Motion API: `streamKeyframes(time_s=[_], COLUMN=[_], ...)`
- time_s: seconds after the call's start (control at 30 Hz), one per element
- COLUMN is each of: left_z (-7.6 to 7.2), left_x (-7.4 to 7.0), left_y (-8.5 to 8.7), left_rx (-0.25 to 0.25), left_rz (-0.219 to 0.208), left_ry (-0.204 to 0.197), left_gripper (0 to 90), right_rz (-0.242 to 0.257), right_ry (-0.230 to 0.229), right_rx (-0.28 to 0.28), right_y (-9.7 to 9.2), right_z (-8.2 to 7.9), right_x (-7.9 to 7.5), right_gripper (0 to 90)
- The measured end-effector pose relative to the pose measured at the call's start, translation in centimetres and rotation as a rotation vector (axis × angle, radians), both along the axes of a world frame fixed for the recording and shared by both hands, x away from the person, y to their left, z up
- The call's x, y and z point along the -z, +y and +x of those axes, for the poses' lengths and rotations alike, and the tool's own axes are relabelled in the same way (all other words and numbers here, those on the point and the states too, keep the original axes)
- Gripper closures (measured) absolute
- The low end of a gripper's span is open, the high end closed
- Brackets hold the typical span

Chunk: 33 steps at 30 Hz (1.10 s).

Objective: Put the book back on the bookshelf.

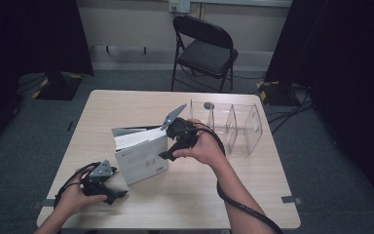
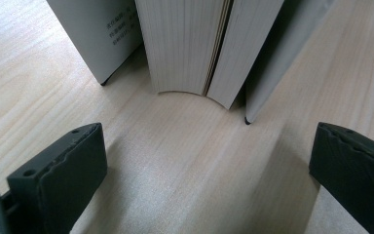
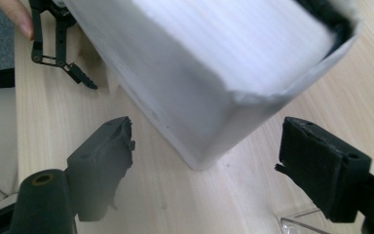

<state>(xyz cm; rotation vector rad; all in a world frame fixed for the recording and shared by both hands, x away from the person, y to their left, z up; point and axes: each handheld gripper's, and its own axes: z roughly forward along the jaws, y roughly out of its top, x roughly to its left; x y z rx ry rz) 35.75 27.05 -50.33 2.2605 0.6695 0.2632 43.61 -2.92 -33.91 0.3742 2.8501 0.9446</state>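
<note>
Left claw [image 1: 108, 191] sits low at the near-left of the counter [image 1: 185, 200], jaws spread wide, nothing between them, aimed at the book's [image 1: 141, 155] bottom edge. Book stands upright mid-counter, covers splayed slightly, pages fanned [image 2: 190, 44]. Right claw [image 1: 168, 155] is at the book's right side, jaws wide, straddling a corner of the book [image 3: 209, 97] without pads touching it. Beyond, a clear divided organizer [image 1: 233, 127] sits at the far right, near the book. Folding chair [image 1: 203, 48] stands behind the counter.
</note>
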Motion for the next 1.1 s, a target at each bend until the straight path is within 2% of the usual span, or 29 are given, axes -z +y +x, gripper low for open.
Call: streamKeyframes(time_s=[0.7,0.9,1.03,1.1], left_z=[0.0,0.0,0.0,0.1], left_x=[0.0,0.0,-0.1,-0.1], left_y=[0.0,0.0,0.0,0.0], left_rx=[0.000,0.002,0.005,0.006], left_rz=[0.000,0.004,0.007,0.007], left_ry=[0.000,0.001,0.001,0.001], left_gripper=[0.0,0.0,0.0,0.0], right_rz=[0.008,-0.002,0.021,0.013], right_ry=[0.010,0.007,0.008,0.011], right_rx=[-0.028,-0.077,-0.101,-0.109], right_y=[1.8,2.5,3.0,3.2], right_z=[1.3,1.4,1.2,1.1], right_x=[-0.7,-0.8,-0.9,-1.0], right_gripper=[18.0,18.1,19.7,20.0])
